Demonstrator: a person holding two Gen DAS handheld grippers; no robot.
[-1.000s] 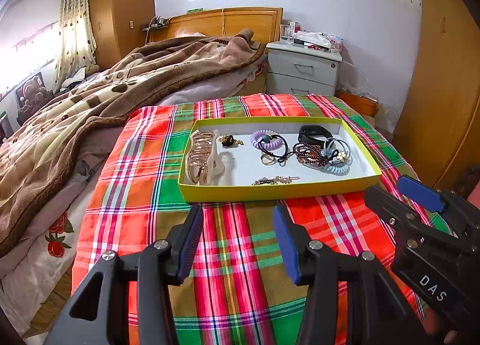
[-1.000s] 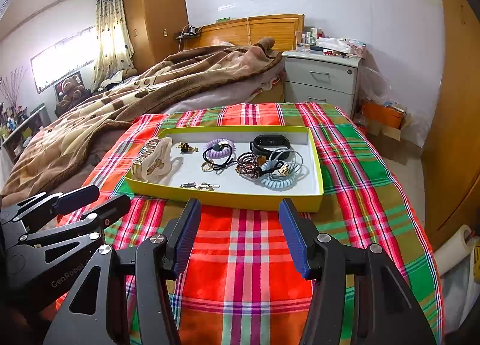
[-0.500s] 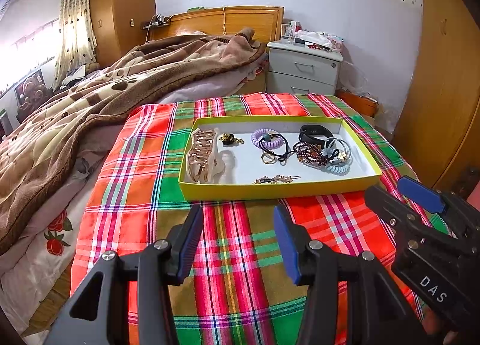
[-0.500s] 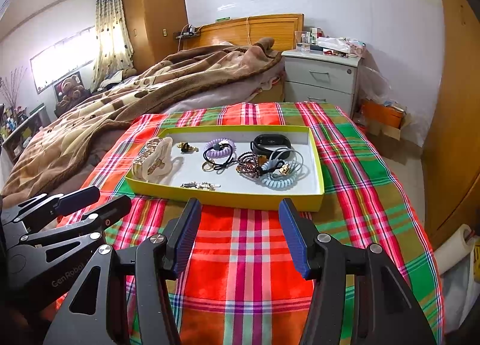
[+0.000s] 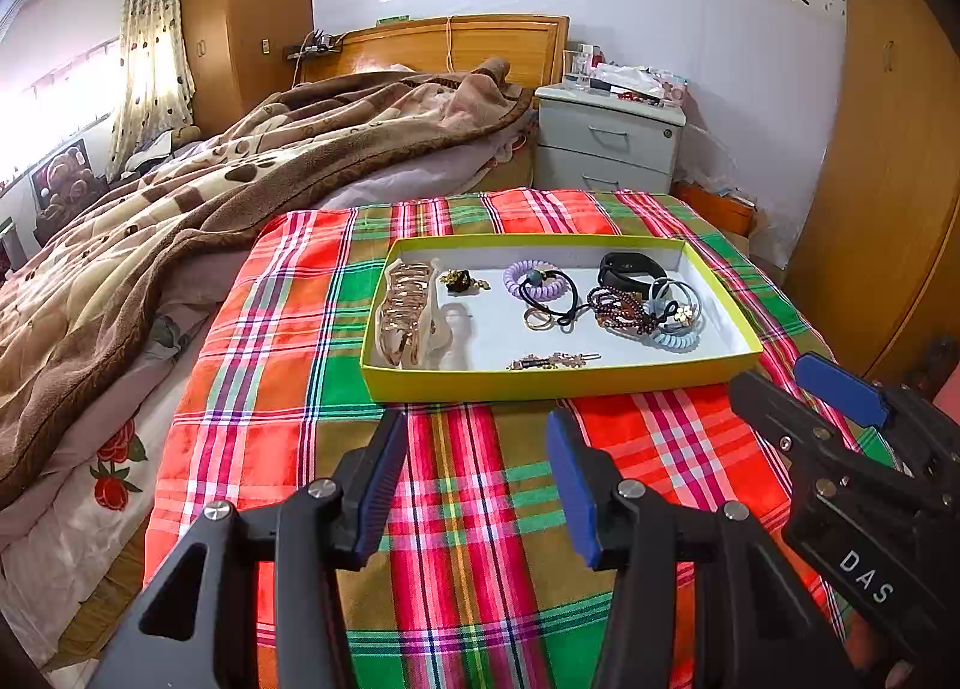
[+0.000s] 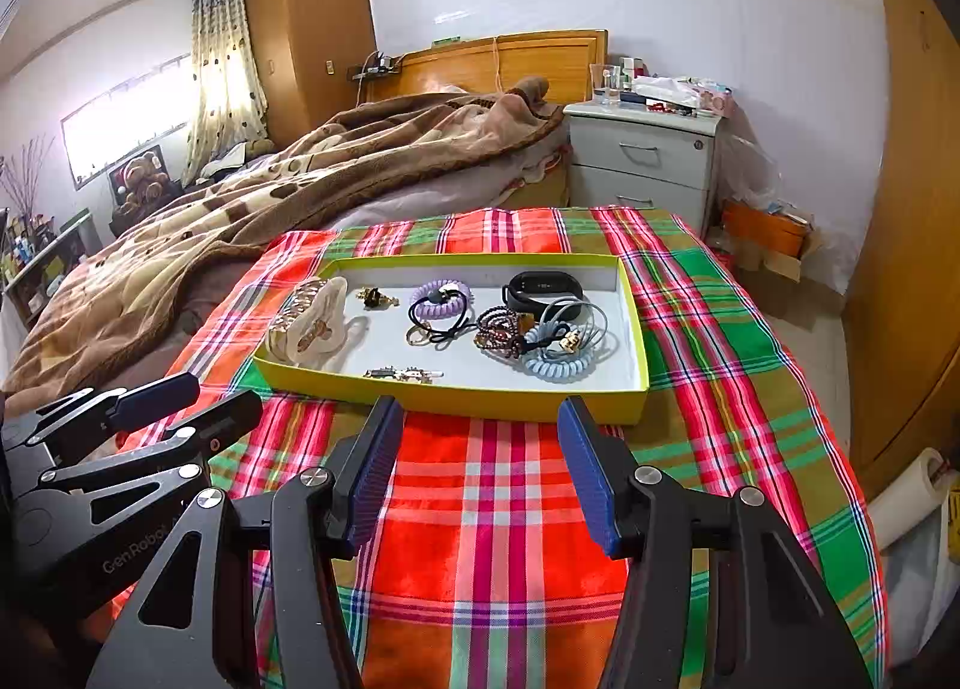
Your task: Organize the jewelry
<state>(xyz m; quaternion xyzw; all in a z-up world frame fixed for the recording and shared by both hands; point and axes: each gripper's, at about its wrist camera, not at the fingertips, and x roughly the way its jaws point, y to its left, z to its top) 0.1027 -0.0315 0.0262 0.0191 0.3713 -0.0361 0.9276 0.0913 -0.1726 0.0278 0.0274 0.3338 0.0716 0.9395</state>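
Both tongs hover over the plaid cloth [image 5: 468,509] on the bed, pointing down and forward at the yellow tray [image 5: 558,380] that lies just beyond their tips. The left tongs [image 5: 474,485] stand apart with nothing between the blue pads, only cloth showing in the gap. The right tongs [image 6: 480,467] are likewise spread and empty (their tips stop just short of the tray's near wall). In the left wrist view the right tongs appear to the right of the left pair; in the right wrist view the left tongs [image 6: 180,395] show at the left.

Inside the tray, ahead of both tongs, lies the jewelry: large hair claws [image 5: 408,311] at the left end, a small gold and black clip [image 5: 462,282], a purple coil tie [image 5: 534,278] with a black elastic, a gold ring [image 5: 536,318], a dark bead bracelet [image 5: 624,310], a black wristband [image 5: 630,269], a pale blue coil tie [image 5: 677,338], and a slim hairpin [image 5: 552,360] nearest the tongs.
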